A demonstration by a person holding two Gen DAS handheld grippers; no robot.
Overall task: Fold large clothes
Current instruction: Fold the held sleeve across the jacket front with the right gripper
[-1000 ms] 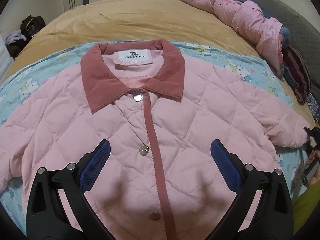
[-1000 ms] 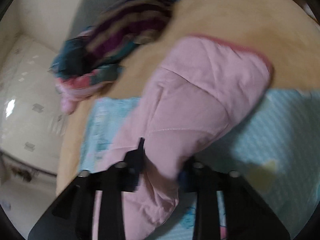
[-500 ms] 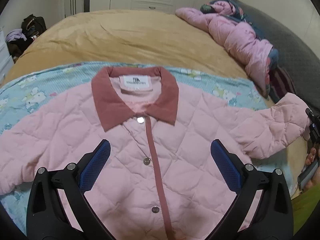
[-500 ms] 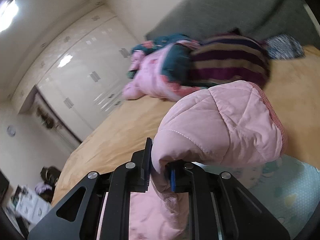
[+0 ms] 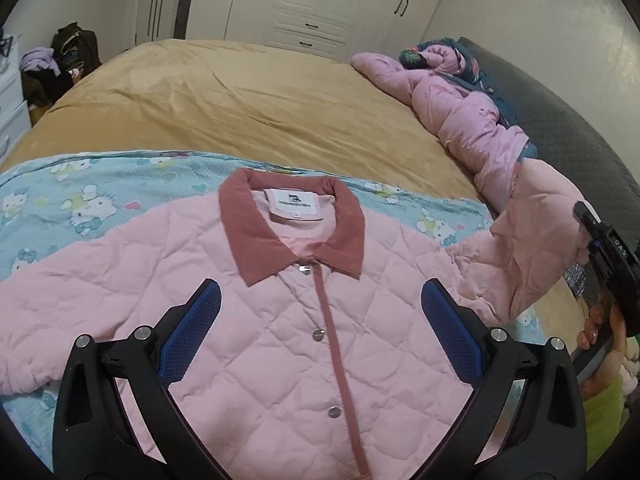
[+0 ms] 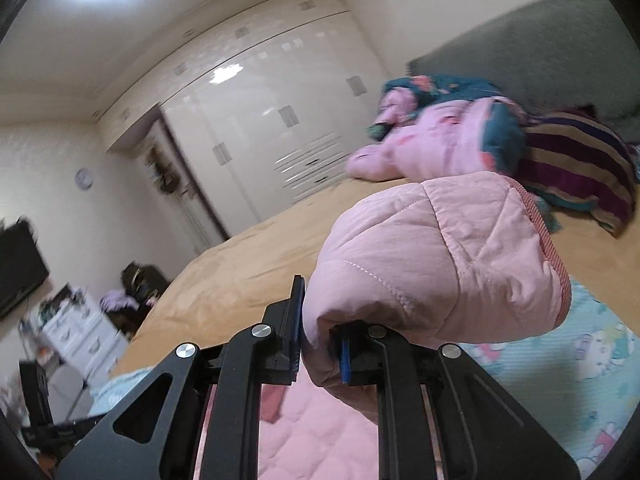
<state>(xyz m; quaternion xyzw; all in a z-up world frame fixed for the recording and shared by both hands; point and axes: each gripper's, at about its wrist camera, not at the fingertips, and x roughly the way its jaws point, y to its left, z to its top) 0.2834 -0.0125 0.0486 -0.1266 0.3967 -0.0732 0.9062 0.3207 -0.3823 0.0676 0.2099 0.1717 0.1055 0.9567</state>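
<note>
A pink quilted jacket [image 5: 280,320] with a dark pink collar [image 5: 256,236] lies face up, buttoned, on a blue cartoon-print sheet [image 5: 80,204]. My left gripper [image 5: 320,316] is open and empty, hovering above the jacket's chest. My right gripper [image 6: 320,344] is shut on the jacket's right sleeve [image 6: 440,256] near the cuff and holds it lifted off the bed. In the left wrist view the raised sleeve [image 5: 528,240] and the right gripper [image 5: 608,256] show at the right edge.
The sheet lies on a tan bed cover [image 5: 240,92]. A pile of pink and dark clothes [image 5: 460,108] lies along the grey headboard [image 5: 568,120]. White wardrobes [image 5: 312,8] stand behind, with bags and drawers [image 5: 52,64] at the far left.
My right gripper has lifted the sleeve from the sheet up and inward toward the jacket body. My left gripper has drawn back and up, so the jacket looks smaller.
</note>
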